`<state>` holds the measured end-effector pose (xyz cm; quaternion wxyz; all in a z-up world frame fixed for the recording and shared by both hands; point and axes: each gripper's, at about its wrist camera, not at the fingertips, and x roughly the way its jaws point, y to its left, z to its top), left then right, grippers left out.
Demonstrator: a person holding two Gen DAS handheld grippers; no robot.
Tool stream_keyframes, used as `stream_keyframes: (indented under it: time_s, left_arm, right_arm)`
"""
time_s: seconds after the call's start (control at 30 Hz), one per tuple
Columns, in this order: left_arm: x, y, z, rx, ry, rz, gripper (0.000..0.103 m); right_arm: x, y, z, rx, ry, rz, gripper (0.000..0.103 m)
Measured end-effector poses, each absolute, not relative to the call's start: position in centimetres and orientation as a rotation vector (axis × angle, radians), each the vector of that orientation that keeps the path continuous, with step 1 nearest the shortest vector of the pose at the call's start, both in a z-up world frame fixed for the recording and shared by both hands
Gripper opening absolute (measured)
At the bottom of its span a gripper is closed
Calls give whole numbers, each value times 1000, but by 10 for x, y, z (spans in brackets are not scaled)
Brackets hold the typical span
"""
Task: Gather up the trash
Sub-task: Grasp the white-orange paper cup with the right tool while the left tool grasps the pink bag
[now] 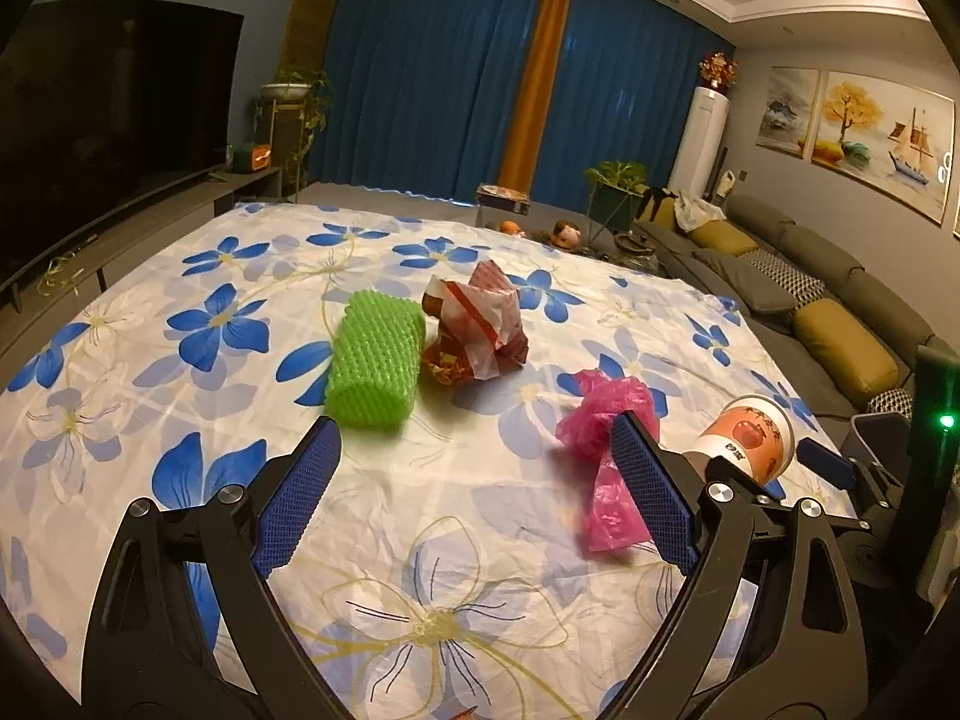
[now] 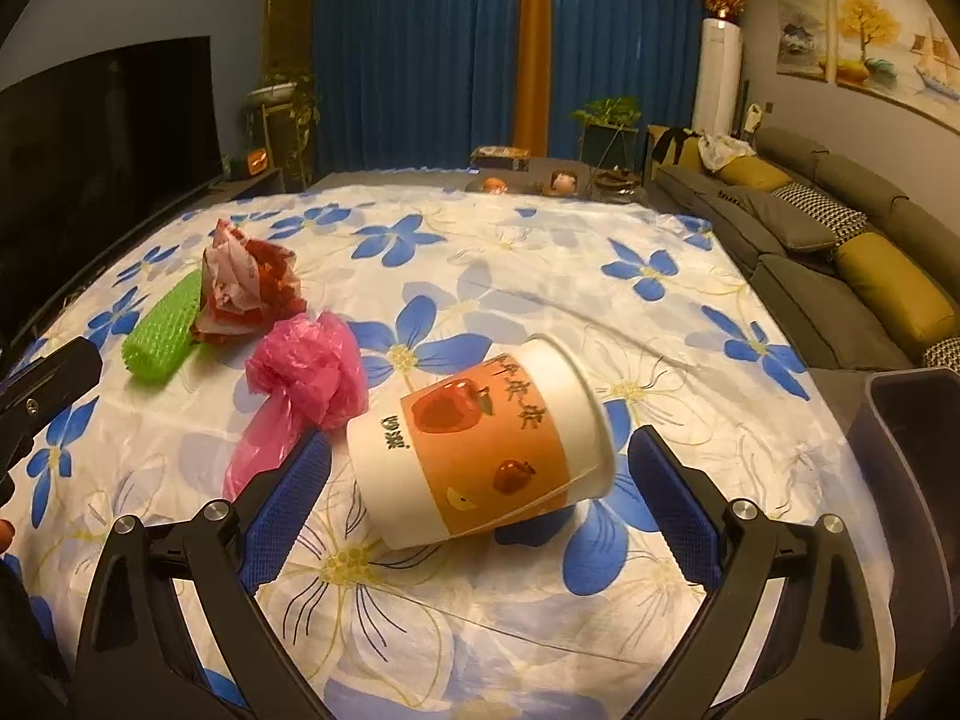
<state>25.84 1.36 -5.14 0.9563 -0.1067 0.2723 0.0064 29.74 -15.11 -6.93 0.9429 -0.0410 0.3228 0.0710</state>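
A paper cup (image 2: 480, 438) with an orange apple print lies on its side on the flower-print cloth (image 2: 540, 276). My right gripper (image 2: 480, 443) stands open around it, one blue pad on each side, neither pressing on it. Left of the cup is a crumpled pink plastic bag (image 2: 306, 378). Farther left lie a green foam net (image 2: 165, 336) and a red-and-white wrapper (image 2: 246, 288). My left gripper (image 1: 474, 425) hangs open over the cloth (image 1: 420, 540) with nothing between its fingers. The green net (image 1: 375, 360) is just ahead of its left finger, and its right finger partly hides the pink bag (image 1: 600, 414).
A dark bin (image 2: 912, 450) stands off the table's right edge. Beyond it a grey sofa (image 2: 840, 252) with yellow cushions runs along the right wall. A TV (image 1: 108, 120) on a low stand is on the left, and blue curtains hang behind the table.
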Motion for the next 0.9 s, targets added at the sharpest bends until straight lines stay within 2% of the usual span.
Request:
stream_keyframes:
  time_s: [0.23, 0.67, 0.9]
  left_arm:
    - [259, 9, -55, -203, 561, 0, 90]
    - [266, -14, -59, -145, 575, -38, 90]
    - [288, -37, -56, -120, 559, -52, 90]
  right_arm:
    - [300, -155, -73, -54, 682, 160, 87]
    - [287, -170, -66, -4, 638, 155, 86]
    - [274, -196, -49, 63, 554, 92, 86]
